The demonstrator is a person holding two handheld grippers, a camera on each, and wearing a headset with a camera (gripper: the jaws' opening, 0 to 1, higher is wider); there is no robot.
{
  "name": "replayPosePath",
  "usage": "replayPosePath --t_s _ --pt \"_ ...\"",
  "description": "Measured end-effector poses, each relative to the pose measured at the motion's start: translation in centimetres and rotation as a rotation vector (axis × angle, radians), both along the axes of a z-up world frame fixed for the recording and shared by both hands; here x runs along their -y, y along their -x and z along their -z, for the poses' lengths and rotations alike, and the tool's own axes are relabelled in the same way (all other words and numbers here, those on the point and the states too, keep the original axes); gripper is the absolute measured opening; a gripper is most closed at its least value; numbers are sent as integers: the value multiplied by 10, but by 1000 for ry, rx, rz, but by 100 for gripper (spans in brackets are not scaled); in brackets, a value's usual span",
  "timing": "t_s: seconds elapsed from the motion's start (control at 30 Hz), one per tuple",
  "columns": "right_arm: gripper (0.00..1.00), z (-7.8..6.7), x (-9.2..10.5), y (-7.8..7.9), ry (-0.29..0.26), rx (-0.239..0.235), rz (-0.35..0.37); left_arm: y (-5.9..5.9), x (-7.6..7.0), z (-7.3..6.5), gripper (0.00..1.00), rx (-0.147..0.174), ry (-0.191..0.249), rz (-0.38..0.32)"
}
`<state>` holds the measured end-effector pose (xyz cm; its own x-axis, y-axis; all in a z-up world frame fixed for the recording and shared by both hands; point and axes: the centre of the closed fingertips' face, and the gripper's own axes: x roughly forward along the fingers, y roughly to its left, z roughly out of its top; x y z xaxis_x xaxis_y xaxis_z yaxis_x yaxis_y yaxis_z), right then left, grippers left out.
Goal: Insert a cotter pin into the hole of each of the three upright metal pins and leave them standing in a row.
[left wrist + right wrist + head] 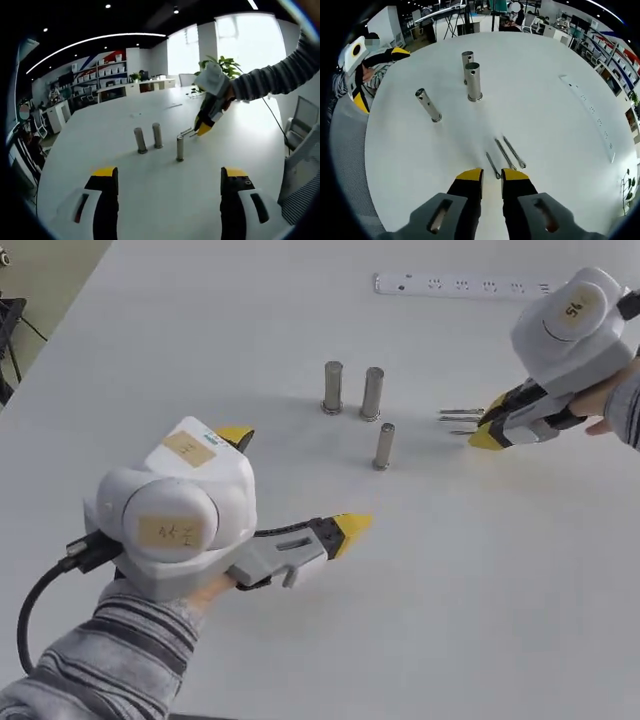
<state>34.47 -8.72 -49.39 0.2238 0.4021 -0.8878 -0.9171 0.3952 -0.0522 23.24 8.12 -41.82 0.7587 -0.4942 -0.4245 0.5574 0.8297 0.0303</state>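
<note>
While I hover over the tabletop [450, 590], left gripper [295, 480]: my fingers [105, 200] are spread wide with nothing between them, held on the near side of the pins.
Right gripper [487, 433]: my fingers here are drawn close with a narrow gap left and grip nothing; the tips sit low, just behind the cotters.
Cotters [505, 152]: three, lying flat on the tabletop, close together and roughly parallel, between my right tips and the pins. The nearest one's end lies right at the gap; whether it touches, I cannot tell.
Left pin [333, 387] and middle pin [372, 393]: upright, side by side, not touching.
Front pin [384, 446]: upright, set apart from that pair, nearer me and closest to the cotters.
Cotters and pins: all apart.
Power strip [460, 285]: flat at the far edge.
</note>
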Motion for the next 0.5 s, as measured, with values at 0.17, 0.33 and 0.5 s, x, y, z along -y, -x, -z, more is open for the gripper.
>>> replayPosePath --t_s 0.17,0.33,0.5 --pt "4 1 2 4 61 2 -62 1 -1 1 82 -1 2 -3" --pt "0 2 3 5 76 -15 -90 1 -4 2 81 -5 -7 -9" --pt "0 2 3 5 113 -2 -125 1 -5 2 80 -11 -8 -10"
